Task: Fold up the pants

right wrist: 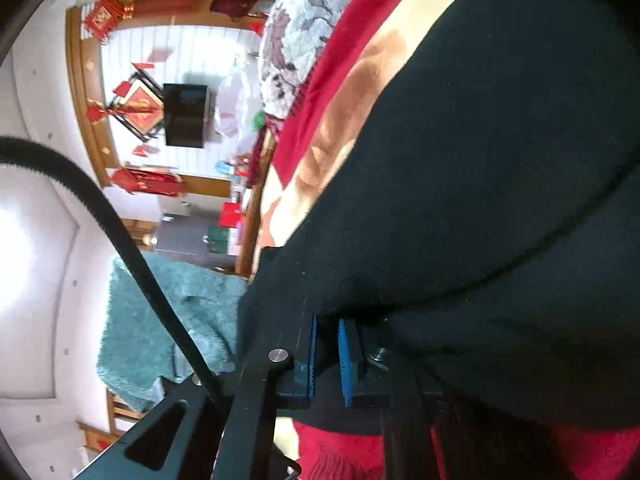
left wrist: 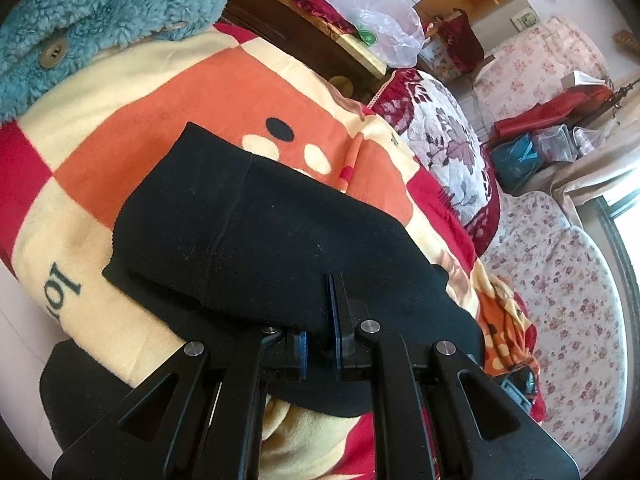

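The black pants [left wrist: 256,232] lie on a bright blanket [left wrist: 132,92] with orange, red and cream squares. They are folded over, so one layer sits on top of another. The blanket is the big thing under everything here.

The left gripper [left wrist: 320,340] is at the near edge of the pants, low over the blanket. Its two blue pads [left wrist: 333,320] are close together, with only a thin gap, and black cloth runs into that gap. It looks like it pinches the pants.

The right gripper [right wrist: 326,356] is tipped on its side. Its blue pads [right wrist: 345,360] are also close, and the dark cloth of the pants [right wrist: 480,200] bunches right at them and covers much of the view. It seems to hold the cloth too.

A fluffy teal coat [left wrist: 100,12] with a round button rests on the far corner of the blanket. A flowery quilt [left wrist: 452,148] sits past the blanket's edge.
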Demonstrator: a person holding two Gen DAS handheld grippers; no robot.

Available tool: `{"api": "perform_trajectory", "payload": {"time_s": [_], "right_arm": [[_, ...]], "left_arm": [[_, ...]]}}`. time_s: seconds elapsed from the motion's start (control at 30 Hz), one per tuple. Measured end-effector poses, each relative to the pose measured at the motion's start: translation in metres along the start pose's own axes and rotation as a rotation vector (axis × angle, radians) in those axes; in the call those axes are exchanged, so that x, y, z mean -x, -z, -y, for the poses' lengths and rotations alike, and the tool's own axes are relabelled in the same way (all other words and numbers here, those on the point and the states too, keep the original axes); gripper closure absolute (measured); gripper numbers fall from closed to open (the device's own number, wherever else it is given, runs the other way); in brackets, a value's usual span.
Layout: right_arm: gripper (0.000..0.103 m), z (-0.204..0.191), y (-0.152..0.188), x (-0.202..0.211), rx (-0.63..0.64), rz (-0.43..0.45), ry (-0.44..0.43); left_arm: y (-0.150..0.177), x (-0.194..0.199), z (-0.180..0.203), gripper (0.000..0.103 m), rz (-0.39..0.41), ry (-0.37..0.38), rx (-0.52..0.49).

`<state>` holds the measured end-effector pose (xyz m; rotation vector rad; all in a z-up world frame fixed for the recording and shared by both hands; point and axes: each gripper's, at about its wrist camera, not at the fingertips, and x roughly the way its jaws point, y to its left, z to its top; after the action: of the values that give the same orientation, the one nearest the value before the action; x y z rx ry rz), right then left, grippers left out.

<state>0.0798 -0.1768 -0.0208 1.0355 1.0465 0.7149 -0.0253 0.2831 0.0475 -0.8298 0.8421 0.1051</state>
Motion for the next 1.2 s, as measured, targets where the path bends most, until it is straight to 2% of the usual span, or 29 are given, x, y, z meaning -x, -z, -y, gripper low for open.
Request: {"api": "perform_trajectory", "payload": {"time_s": [0.2, 0.27, 0.33, 0.4, 0.5, 0.53, 0.57, 0.63, 0.7, 0.8, 0.9, 0.97, 1.1, 1.2], "right_arm": [[0.094, -0.034, 0.008, 0.022, 0.104, -0.007, -0.051], [0.094, -0.039, 0.016, 0.027, 0.136, -0.029, -0.042], [0.094, -0.035, 0.025, 0.027, 0.165, -0.053, 0.016], [0.094, -0.02, 0.029, 0.018, 0.139, -0.072, 0.062], [0.094, 0.003, 0.033, 0.006, 0.048, -0.119, 0.1], [0.093, 0.004, 0.032, 0.008, 0.026, -0.114, 0.093], [0.089, 0.002, 0.031, 0.009, 0.014, -0.12, 0.095], [0.081, -0.006, 0.029, 0.015, 0.032, -0.135, 0.133], [0.066, -0.018, 0.032, 0.025, 0.09, -0.139, 0.154], [0.061, -0.026, 0.037, 0.042, 0.141, -0.141, 0.182], [0.061, -0.022, 0.035, 0.063, 0.119, -0.112, 0.215], [0.06, -0.018, 0.034, 0.074, 0.082, -0.084, 0.215], [0.059, 0.0, 0.024, 0.103, 0.019, 0.005, 0.26], [0.057, 0.006, 0.019, 0.115, -0.041, 0.069, 0.25]], "left_arm": [[0.007, 0.017, -0.001, 0.095, 0.011, 0.007, -0.022], [0.013, 0.015, -0.006, 0.095, 0.001, -0.006, -0.025], [0.019, 0.004, -0.013, 0.095, -0.019, -0.041, -0.033], [0.024, -0.006, -0.019, 0.095, -0.03, -0.065, -0.048], [0.026, -0.001, -0.022, 0.093, -0.019, -0.052, -0.036], [0.024, 0.004, -0.021, 0.088, -0.012, -0.055, -0.051], [0.023, 0.009, -0.021, 0.084, -0.006, -0.066, -0.063], [0.02, 0.021, -0.02, 0.082, 0.012, -0.106, -0.098], [0.018, 0.031, -0.022, 0.08, 0.033, -0.143, -0.122], [0.017, 0.041, -0.025, 0.08, 0.048, -0.193, -0.142], [0.015, 0.052, -0.021, 0.08, 0.093, -0.247, -0.154], [0.012, 0.059, -0.017, 0.08, 0.127, -0.256, -0.158], [0.007, 0.063, 0.0, 0.08, 0.134, -0.193, -0.165], [0.012, 0.047, 0.032, 0.08, 0.098, -0.136, -0.24]]}}
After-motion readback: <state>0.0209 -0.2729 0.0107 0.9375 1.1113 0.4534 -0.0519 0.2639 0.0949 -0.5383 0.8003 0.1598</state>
